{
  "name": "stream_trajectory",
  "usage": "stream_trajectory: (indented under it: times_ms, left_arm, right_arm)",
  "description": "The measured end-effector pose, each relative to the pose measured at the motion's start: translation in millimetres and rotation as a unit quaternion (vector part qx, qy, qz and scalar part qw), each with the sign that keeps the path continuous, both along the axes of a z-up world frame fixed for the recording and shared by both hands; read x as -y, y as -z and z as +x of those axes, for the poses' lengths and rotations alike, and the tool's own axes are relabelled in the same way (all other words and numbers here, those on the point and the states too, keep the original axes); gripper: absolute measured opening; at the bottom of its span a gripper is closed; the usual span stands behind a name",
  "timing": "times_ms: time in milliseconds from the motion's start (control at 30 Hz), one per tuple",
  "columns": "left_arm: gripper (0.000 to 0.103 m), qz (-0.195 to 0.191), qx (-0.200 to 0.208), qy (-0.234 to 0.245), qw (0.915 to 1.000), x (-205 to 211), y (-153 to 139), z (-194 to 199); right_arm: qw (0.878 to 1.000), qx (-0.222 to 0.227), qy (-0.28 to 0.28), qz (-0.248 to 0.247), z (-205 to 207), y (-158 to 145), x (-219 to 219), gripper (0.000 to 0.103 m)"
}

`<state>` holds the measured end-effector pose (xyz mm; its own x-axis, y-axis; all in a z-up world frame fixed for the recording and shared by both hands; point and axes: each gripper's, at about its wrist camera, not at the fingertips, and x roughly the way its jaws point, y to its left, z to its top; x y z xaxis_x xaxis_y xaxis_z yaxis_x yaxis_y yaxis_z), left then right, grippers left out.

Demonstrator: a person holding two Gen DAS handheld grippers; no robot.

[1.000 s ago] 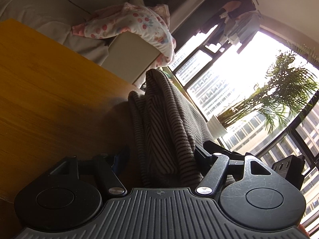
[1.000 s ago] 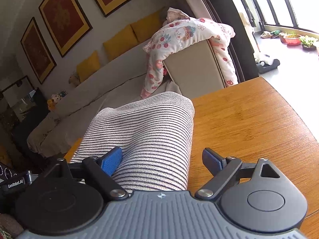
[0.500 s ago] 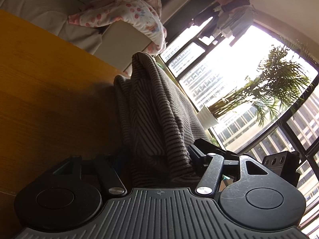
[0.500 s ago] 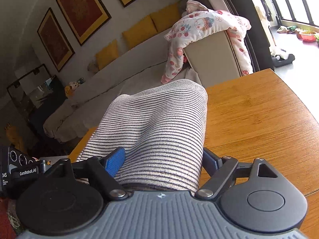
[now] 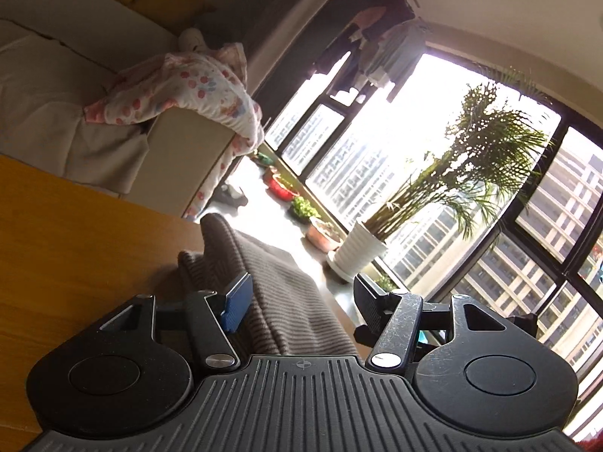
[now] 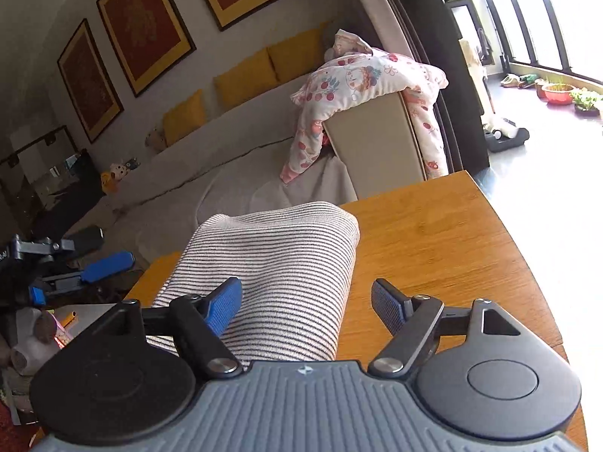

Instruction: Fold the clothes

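Two grippers over a folded striped garment on a wooden table, left gripper jaws spread, right gripper jaws spread, floral garment draped far behind.

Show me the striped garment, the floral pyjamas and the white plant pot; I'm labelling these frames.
striped garment (image 6: 286, 263), right wrist view, top of the fold.
floral pyjamas (image 6: 361, 75), right wrist view, part draped over the sofa arm.
white plant pot (image 5: 358, 250), left wrist view, ribbed side.
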<state>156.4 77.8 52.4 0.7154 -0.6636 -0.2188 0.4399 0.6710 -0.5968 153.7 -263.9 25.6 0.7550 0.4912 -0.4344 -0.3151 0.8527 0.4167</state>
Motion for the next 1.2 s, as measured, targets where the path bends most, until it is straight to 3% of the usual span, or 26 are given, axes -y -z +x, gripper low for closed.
stream_trajectory:
  times_ms: [67,167,233,267,300,467,533,600,767,900,1067,1133,1167,1200]
  left_arm:
    - [0.073,0.001,0.007,0.016,0.9998,13.3,-9.3,15.5]
    - [0.072,0.035,-0.029,0.026,0.9986,42.0,2.9,51.0]
    - [0.069,0.082,-0.068,0.005,0.9943,52.8,20.6,69.3]
    - [0.067,0.096,-0.080,-0.003,0.9921,54.0,30.0,75.8]
    - [0.067,0.100,-0.079,-0.005,0.9918,53.3,33.5,77.7]
    - [0.070,0.158,-0.069,-0.027,0.9847,52.9,30.3,79.5]
    - [0.078,0.176,-0.077,-0.040,0.9805,51.1,31.5,82.0]
    - [0.078,0.165,-0.095,-0.037,0.9811,46.3,38.8,83.6]
    - [0.078,0.164,-0.086,-0.033,0.9822,46.8,36.3,78.5]
    - [0.078,0.159,-0.091,-0.032,0.9825,41.0,31.6,76.9]
    - [0.086,0.126,-0.139,-0.021,0.9820,27.0,33.4,62.0]
    - [0.085,0.117,-0.156,-0.001,0.9807,27.7,39.3,51.9]
    - [0.082,0.117,-0.162,0.009,0.9798,29.6,42.2,47.5]
    - [0.079,0.126,-0.162,0.014,0.9787,33.1,44.6,44.0]
  right_arm:
    - [1.000,-0.013,-0.001,-0.002,7.6,3.4,-5.7,0.077]
    - [0.999,-0.041,-0.014,-0.005,13.2,16.3,-18.9,0.080]
    - [0.998,-0.051,-0.030,-0.003,9.6,26.2,-26.7,0.083]
    - [0.998,-0.053,-0.037,0.001,8.0,28.3,-29.0,0.082]
    - [0.998,-0.049,-0.041,0.000,6.2,27.9,-32.1,0.074]
    - [0.991,0.063,-0.053,-0.109,-1.2,-4.1,-66.9,0.071]
    - [0.984,0.056,-0.053,-0.162,7.3,2.0,-77.5,0.071]
    - [0.988,0.025,-0.043,-0.148,11.9,13.9,-70.8,0.072]
    - [0.995,-0.005,-0.027,-0.096,5.9,20.3,-52.9,0.072]
    - [0.996,0.011,-0.022,-0.085,-1.6,11.3,-43.3,0.074]
    - [0.998,0.023,-0.003,-0.050,-7.9,2.1,-24.6,0.077]
    - [0.998,0.013,0.013,-0.058,-5.4,4.7,-21.6,0.070]
    - [0.998,0.003,0.021,-0.067,-2.6,7.6,-21.7,0.060]
    - [0.997,-0.012,0.023,-0.073,1.5,12.3,-22.7,0.059]
